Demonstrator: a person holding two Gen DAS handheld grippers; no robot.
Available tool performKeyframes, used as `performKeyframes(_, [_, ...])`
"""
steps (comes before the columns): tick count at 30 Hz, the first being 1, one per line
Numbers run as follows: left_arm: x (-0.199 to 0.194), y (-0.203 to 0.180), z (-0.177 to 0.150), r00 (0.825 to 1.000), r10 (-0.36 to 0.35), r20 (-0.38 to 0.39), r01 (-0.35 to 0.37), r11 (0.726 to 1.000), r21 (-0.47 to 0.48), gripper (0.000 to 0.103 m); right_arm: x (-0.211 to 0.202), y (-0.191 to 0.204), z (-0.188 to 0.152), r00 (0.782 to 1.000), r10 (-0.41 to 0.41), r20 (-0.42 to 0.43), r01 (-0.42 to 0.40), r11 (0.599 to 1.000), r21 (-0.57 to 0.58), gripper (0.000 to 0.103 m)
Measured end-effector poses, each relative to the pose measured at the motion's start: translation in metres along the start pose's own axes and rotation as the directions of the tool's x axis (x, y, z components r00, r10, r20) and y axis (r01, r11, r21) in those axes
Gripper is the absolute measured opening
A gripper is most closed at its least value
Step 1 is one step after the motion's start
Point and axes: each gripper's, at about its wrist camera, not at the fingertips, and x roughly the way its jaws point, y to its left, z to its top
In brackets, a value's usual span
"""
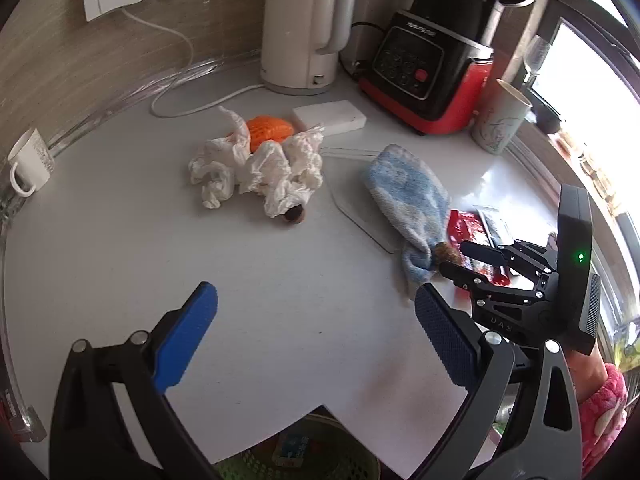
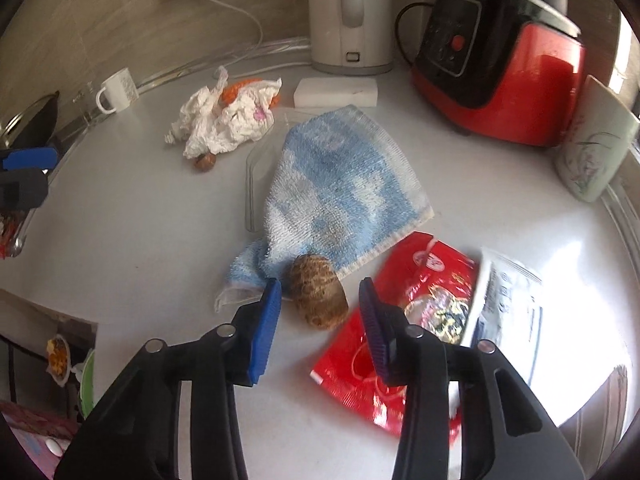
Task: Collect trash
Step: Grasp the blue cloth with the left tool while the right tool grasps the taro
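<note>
A brown shell (image 2: 318,296) lies on the white counter (image 2: 140,220) against the corner of a blue towel (image 2: 340,184). My right gripper (image 2: 320,286) stands open around the shell, with a small gap at each pad. To its right lie a red wrapper (image 2: 400,320) and a white wrapper (image 2: 508,300). My left gripper (image 1: 316,312) hangs open and empty over bare counter. Beyond it are crumpled tissues (image 1: 256,168), an orange peel (image 1: 270,128) and a second small shell (image 1: 294,216). The right gripper (image 1: 468,258) shows at the left wrist view's right side.
A white kettle (image 1: 300,28), a red and black blender (image 1: 432,72), a paper cup (image 1: 500,120), a white block (image 1: 328,116) and a mug (image 1: 30,164) line the back. A clear lid (image 1: 360,216) lies under the towel. A green basket (image 1: 312,456) sits below the counter's front edge.
</note>
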Motion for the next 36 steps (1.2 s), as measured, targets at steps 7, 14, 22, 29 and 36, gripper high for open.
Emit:
performKeyframes(7, [0.01, 0.005, 0.008, 1.0, 0.013, -0.006, -0.014, 1.0, -0.025, 0.095, -0.003, -0.008, 0.002, 0.999, 0.041, 0.008, -0.041, 0.999, 0.023, 0.029])
performKeyframes(14, [0.025, -0.012, 0.027, 0.999, -0.025, -0.021, 0.025, 0.999, -0.031, 0.095, -0.039, -0.03, 0.003, 0.995, 0.057, 0.083, -0.067, 0.99, 0.121, 0.029])
performKeyframes(22, [0.066, -0.074, 0.059, 0.994, -0.097, -0.041, 0.098, 0.995, 0.03, 0.095, -0.072, -0.05, -0.01, 0.991, 0.049, 0.126, -0.069, 0.984, 0.162, 0.029])
performKeyframes(29, [0.116, -0.112, 0.069, 0.993, -0.063, -0.1, 0.073, 0.992, 0.103, 0.095, -0.073, -0.066, -0.032, 0.989, 0.068, 0.13, -0.094, 0.974, 0.205, 0.029])
performKeyframes(36, [0.15, -0.12, 0.07, 0.982, -0.03, -0.185, 0.053, 0.992, 0.117, 0.055, -0.071, -0.084, -0.043, 0.985, 0.076, 0.156, -0.116, 0.956, 0.269, 0.029])
